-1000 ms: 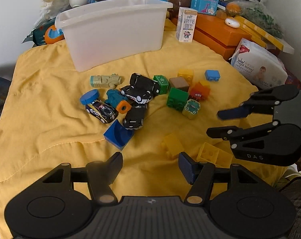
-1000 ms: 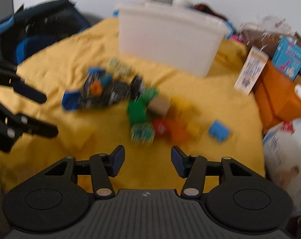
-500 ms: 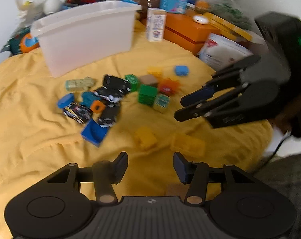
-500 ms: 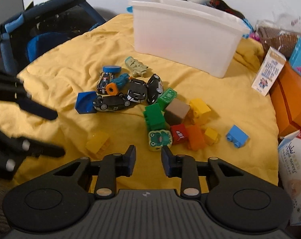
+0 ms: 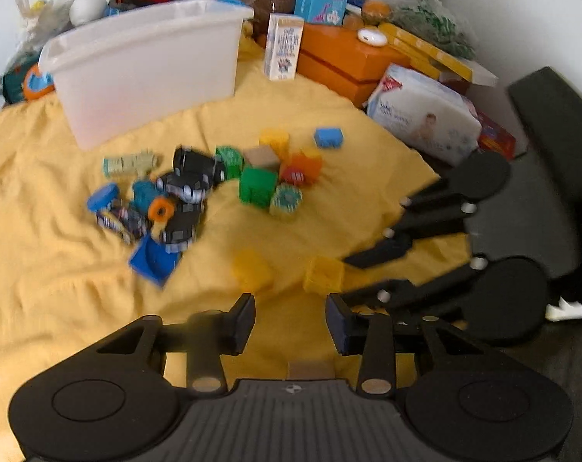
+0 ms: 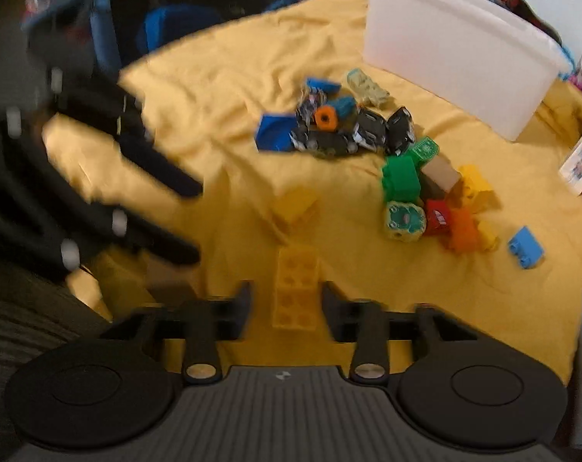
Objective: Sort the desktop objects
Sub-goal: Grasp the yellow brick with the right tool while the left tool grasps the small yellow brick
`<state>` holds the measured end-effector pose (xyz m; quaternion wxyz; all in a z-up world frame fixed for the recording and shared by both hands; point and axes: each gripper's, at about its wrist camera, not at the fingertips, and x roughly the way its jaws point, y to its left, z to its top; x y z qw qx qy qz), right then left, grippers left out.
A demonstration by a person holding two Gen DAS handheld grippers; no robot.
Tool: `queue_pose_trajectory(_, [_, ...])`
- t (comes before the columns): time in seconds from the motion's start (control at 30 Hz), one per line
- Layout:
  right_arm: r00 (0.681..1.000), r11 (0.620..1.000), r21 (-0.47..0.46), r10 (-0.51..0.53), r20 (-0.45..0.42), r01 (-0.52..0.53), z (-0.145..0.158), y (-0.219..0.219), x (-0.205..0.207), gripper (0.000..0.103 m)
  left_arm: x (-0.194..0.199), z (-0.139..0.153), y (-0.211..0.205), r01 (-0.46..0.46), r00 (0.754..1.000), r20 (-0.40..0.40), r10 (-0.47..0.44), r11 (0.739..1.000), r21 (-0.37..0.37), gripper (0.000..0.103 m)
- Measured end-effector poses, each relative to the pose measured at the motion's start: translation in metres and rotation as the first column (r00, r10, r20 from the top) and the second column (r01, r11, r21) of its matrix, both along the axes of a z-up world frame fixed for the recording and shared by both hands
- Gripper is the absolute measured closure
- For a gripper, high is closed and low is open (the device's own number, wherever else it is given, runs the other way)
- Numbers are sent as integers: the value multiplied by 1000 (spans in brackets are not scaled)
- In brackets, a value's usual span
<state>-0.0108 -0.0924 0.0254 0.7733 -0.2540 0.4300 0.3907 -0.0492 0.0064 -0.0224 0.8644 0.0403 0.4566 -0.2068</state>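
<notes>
Near edge of the yellow cloth (image 5: 59, 308): left half bare, free approach there. Right near corner crowded: flat yellow brick (image 6: 296, 288) lies between the right gripper (image 6: 285, 308) fingers, not touched; jaws have just been closing. Small yellow block (image 5: 248, 269) just beyond it. Left gripper (image 5: 289, 321) hangs over bare cloth, nothing between its fingers. Centre blocked by toy car pile (image 5: 183, 200) and block cluster (image 5: 275, 177), narrow gap between them. White bin (image 5: 148, 65) walls the far edge; boxes (image 5: 341, 57) and packets line the right edge.

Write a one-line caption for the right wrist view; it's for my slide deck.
Right gripper straddles a flat yellow brick on the yellow cloth.
</notes>
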Motion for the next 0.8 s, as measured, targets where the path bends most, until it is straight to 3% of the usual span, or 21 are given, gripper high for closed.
queue_pose_trajectory(0.07, [999, 999, 15, -36, 4, 36, 3, -6, 2, 77, 13, -7, -5, -44, 999, 8, 43, 998, 49, 58])
queue_pose_trajectory(0.13, [992, 990, 94, -102, -69, 108, 10, -20, 12, 77, 28, -14, -4, -118, 993, -22, 120, 991, 66, 59])
queue_pose_trajectory(0.23, [955, 961, 184, -158, -251, 207, 6, -38, 31, 76, 43, -19, 11, -195, 979, -65, 193, 980, -31, 59])
queue_pose_trajectory(0.33, [921, 935, 205, -214, -325, 290, -6, -49, 43, 73, 45, -24, 16, -216, 974, -84, 211, 975, -56, 63])
queue_pose_trajectory(0.37, [916, 925, 200, -252, -313, 323, -7, -53, 46, 69, 45, -26, 17, -222, 972, -89, 216, 973, -58, 64])
queue_pose_trajectory(0.4, [913, 910, 194, -311, -265, 367, -7, -59, 47, 56, 45, -27, 18, -226, 971, -94, 220, 972, -59, 65])
queue_pose_trajectory(0.43, [911, 900, 189, -355, -209, 393, -4, -64, 47, 49, 45, -29, 18, -229, 970, -104, 222, 971, -64, 66])
queue_pose_trajectory(0.5, [904, 885, 186, -415, -99, 427, 1, -73, 44, 50, 43, -30, 20, -243, 966, -116, 233, 967, -76, 67])
queue_pose_trajectory(0.57, [898, 881, 182, -437, -43, 437, 7, -79, 41, 53, 41, -28, 23, -265, 960, -121, 254, 960, -90, 67])
queue_pose_trajectory(0.63, [922, 901, 213, -388, 6, 378, 17, -79, 32, 61, 41, -27, 26, -286, 954, -128, 272, 953, -105, 68])
queue_pose_trajectory(0.7, [963, 945, 222, -262, 67, 242, 24, -72, 17, 67, 41, -28, 28, -297, 950, -130, 283, 949, -101, 69])
queue_pose_trajectory(0.8, [981, 995, 91, -51, 185, 35, 17, -47, -3, 80, 41, -31, 30, -306, 946, -148, 289, 946, -104, 70])
